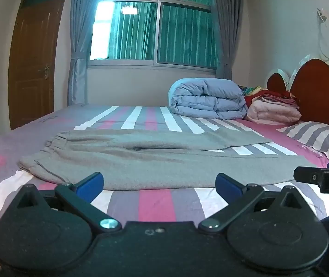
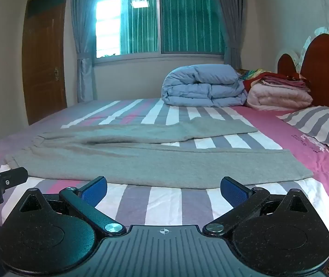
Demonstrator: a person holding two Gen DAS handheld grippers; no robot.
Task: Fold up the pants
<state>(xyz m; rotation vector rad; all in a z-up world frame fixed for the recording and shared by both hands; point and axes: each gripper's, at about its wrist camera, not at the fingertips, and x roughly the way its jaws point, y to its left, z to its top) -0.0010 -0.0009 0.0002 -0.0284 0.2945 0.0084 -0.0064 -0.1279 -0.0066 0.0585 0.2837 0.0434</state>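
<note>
Both tongs hover released and empty over the near edge of the bed [image 1: 155, 205], the left tongs [image 1: 158, 183] toward the waistband end and the right tongs [image 2: 163, 189] toward the leg ends. Just beyond them the pants [image 1: 155, 161] lie flat across the striped sheet, waistband at the left, legs running right and splayed apart. Judging from that spread, pinching only the near leg, or catching sheet with it, could drag the cloth and leave a crooked, bunched fold.

Bare striped bed [image 1: 146, 204] lies open between each hand-held gripper and the near edge of the grey pants [image 1: 164, 161]; nothing blocks that strip. Far right, a folded blue quilt [image 1: 208, 98], pink blankets [image 1: 273, 113] and a pillow [image 1: 319, 138] crowd the headboard [image 1: 317, 92]; the far left of the bed stays open.
</note>
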